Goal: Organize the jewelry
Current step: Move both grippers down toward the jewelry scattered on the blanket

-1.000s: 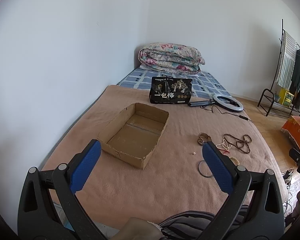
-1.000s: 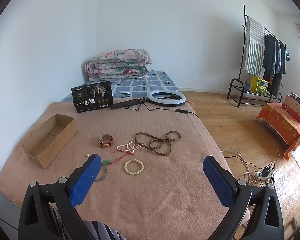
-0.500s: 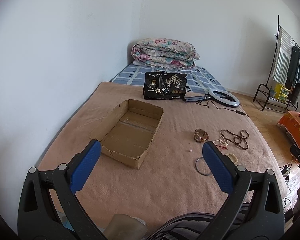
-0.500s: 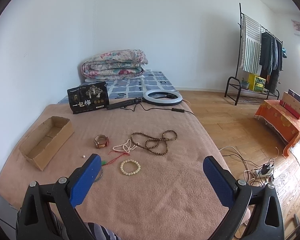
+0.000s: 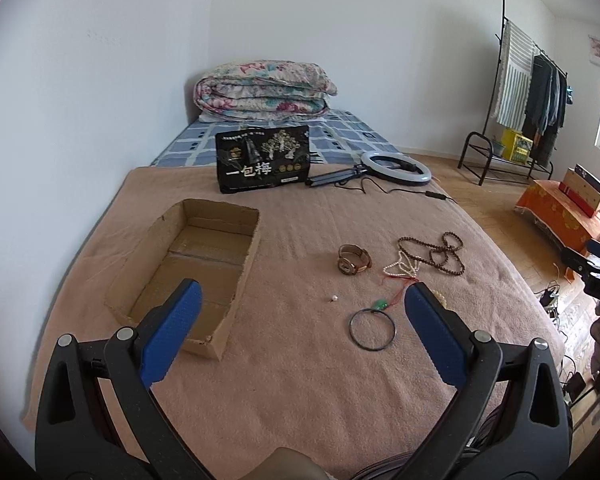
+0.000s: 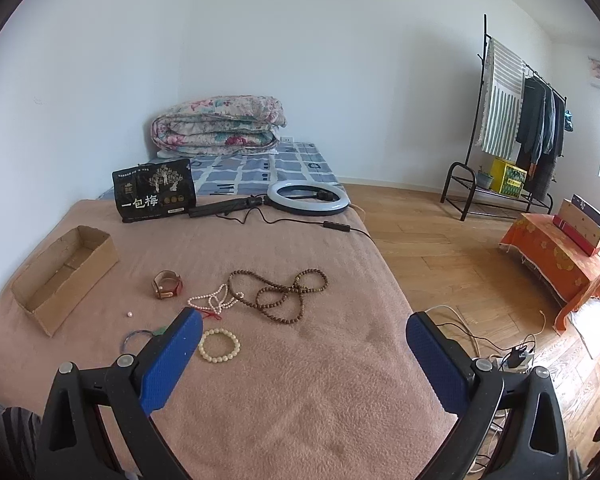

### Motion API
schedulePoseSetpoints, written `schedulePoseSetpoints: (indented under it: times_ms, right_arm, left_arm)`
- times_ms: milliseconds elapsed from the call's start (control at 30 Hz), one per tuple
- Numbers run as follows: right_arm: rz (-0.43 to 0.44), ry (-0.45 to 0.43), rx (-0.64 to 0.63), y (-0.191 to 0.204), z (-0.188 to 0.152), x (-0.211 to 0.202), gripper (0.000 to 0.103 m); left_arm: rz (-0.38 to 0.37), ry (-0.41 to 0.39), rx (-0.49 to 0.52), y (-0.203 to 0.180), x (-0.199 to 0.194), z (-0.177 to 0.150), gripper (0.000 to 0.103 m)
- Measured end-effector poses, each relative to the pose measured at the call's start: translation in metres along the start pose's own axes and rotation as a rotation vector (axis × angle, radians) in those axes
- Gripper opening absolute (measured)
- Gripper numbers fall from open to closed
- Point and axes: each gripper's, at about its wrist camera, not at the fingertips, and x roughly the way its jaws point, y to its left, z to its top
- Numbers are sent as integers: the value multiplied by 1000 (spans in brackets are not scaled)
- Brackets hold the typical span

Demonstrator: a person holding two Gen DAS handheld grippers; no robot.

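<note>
An empty cardboard box (image 5: 204, 256) (image 6: 66, 270) lies on the left of a pink blanket. To its right are scattered a brown watch (image 5: 354, 259) (image 6: 167, 285), a white pearl necklace (image 6: 214, 298), a long brown bead string (image 5: 440, 250) (image 6: 284, 292), a cream bead bracelet (image 6: 219, 345), a dark bangle (image 5: 372, 328), a green pendant on red cord (image 5: 380, 303) and a loose pearl (image 5: 333, 299). My left gripper (image 5: 300, 304) hangs open above the blanket's near part. My right gripper (image 6: 304, 336) is open too, near the bracelet.
A black printed box (image 5: 262, 158), a ring light (image 6: 308, 198) with cable and a folded quilt (image 5: 264, 90) sit at the bed's far end. A clothes rack (image 6: 520, 128), an orange-draped stand (image 6: 560, 260) and floor cables (image 6: 512, 356) are to the right.
Both grippers have drifted: the left view has swung rightward, bringing the jewelry more into the middle; the right view has shifted slightly. Both stay open and hold nothing.
</note>
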Motion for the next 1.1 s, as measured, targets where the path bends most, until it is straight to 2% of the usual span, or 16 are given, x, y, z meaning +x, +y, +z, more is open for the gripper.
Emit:
schedulePoseSetpoints:
  times_ms: [100, 267, 600, 767, 967, 1100]
  right_arm:
    - [13, 21, -38, -3, 1, 15, 103]
    - [89, 97, -30, -8, -4, 50, 102]
    - [154, 237, -70, 4, -29, 114, 90]
    - [163, 270, -93, 12, -35, 134, 89]
    - [209, 310, -101, 25, -39, 155, 85]
    - [229, 337, -104, 33, -42, 169, 82]
  left_arm:
    - [-53, 24, 17, -8, 15, 2, 103]
    - [-161, 118, 34, -21, 51, 0, 103]
    - [-248, 265, 133, -63, 125, -26, 103]
    - [-227, 296, 182, -80, 154, -47, 103]
    - [-193, 344, 143, -82, 183, -65, 103]
    - [-180, 361, 154, -88, 192, -72, 103]
